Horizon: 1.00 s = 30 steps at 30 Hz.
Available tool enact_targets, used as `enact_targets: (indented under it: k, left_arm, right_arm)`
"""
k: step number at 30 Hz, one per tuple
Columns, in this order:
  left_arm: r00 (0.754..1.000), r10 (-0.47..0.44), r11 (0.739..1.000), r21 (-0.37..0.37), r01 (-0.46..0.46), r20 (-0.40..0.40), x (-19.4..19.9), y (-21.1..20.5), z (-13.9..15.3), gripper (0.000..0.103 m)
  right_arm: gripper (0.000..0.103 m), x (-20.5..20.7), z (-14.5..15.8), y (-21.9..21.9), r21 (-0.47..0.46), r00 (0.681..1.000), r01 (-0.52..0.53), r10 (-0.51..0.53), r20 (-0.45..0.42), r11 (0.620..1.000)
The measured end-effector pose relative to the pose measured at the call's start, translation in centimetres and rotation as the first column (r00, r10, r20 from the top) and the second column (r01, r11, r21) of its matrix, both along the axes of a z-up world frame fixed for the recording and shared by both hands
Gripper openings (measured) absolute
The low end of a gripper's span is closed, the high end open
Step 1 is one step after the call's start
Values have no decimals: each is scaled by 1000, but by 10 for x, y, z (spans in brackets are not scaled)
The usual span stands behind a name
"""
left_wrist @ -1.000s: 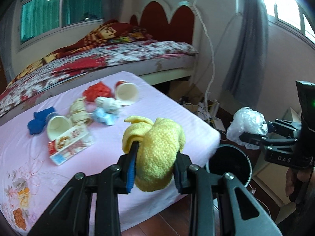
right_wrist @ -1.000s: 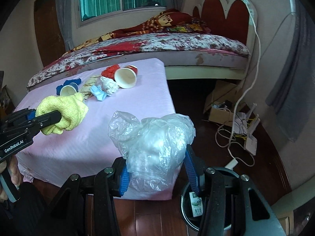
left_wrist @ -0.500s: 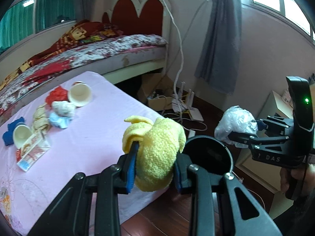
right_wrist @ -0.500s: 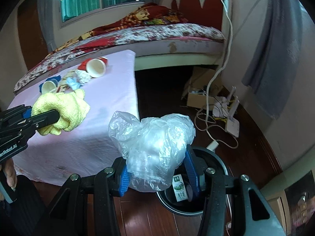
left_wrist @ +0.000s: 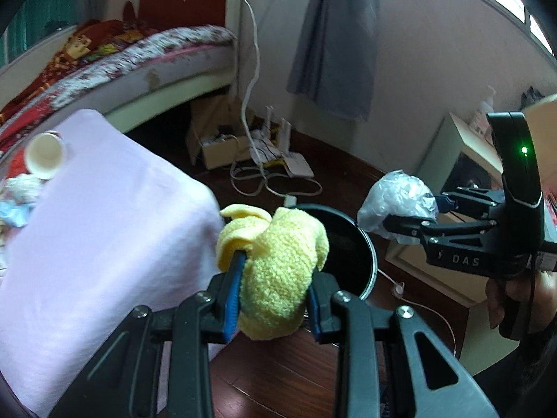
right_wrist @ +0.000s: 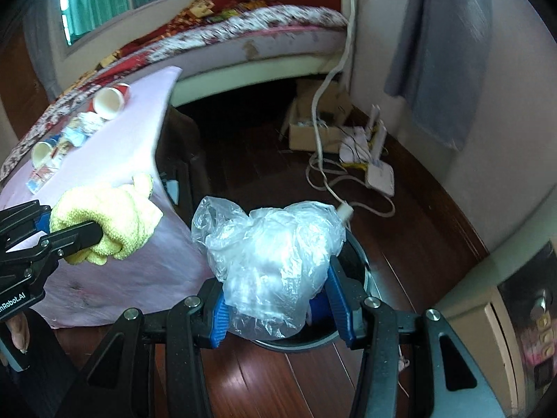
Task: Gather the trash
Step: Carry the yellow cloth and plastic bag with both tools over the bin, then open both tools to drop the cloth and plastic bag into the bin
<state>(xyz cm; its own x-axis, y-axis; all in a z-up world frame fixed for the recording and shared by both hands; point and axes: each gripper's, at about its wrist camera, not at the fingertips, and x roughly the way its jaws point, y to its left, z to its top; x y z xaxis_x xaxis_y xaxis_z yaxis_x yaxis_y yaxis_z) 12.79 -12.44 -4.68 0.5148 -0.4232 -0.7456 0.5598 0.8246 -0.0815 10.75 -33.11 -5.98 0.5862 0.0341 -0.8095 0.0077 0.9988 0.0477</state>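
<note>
My left gripper [left_wrist: 275, 292] is shut on a crumpled yellow cloth [left_wrist: 278, 264], held at the near left rim of a round black trash bin [left_wrist: 365, 261] on the floor. My right gripper [right_wrist: 278, 299] is shut on a crumpled clear plastic bag [right_wrist: 271, 257], which hangs over the same bin [right_wrist: 362, 271] and hides most of its inside. In the left wrist view the right gripper [left_wrist: 410, 212] and its bag [left_wrist: 397, 198] float just right of the bin. In the right wrist view the left gripper [right_wrist: 69, 233] with the cloth [right_wrist: 111, 219] is at the left, beside the table's corner.
A table under a pink cloth [left_wrist: 97, 216] still carries paper cups [left_wrist: 45, 155], wrappers and a small carton [right_wrist: 41, 174]. Behind it stands a bed [right_wrist: 243, 31]. Cables, a cardboard box [right_wrist: 313, 129] and a white router [right_wrist: 379, 174] lie on the dark wooden floor. A low cabinet [left_wrist: 463, 153] stands right of the bin.
Both grippers have swung right and down, away from the table top and over to the bin, each keeping its grip. The bin now sits right beneath the bag and cloth.
</note>
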Motion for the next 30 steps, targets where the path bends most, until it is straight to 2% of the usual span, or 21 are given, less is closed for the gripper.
enact_targets:
  k: [10,17,23,25,26,27,28,29,30]
  left_arm:
    - [994,-64,998,23,67,-88,15,-40,-40,33]
    - [985,-98,993,49,106,-144,28,-57,-70,33]
    - [973,-84,995,35,94,-214,38,-60,-89,33]
    - [968,-87,995,23,95,-234,41,-60,-92,37]
    - [964,-84,996,14,90,-252,43,-61,-95,44]
    - [961,-76,997,7,81,-266,46,-62,-98,60]
    - [960,-56,998,17,63,-275,48,-61,-100,70]
    - [964,-35,999,28,44,-265,47,-59,-100,79]
    - [967,-26,999,30,34,-253,47,-57,-99,83]
  right_arm:
    - [51,9,-45,-35,1,997,20,-20,-80,1000]
    - [51,24,-87,-34,-7,991,-21,19,-132,1000]
    - [51,38,-103,-22,-53,985,-76,67,-161,996]
    - [51,42,-108,-18,-57,981,-99,88,-175,993]
    - [52,44,-110,-17,-56,978,-106,94,-184,993]
    - [58,46,-114,-15,-50,975,-117,106,-197,992]
    - [66,48,-121,-13,-81,971,-119,99,-217,990]
    - [93,49,-127,-13,-143,972,-102,68,-226,984]
    - [103,49,-132,-14,-188,973,-87,43,-227,978]
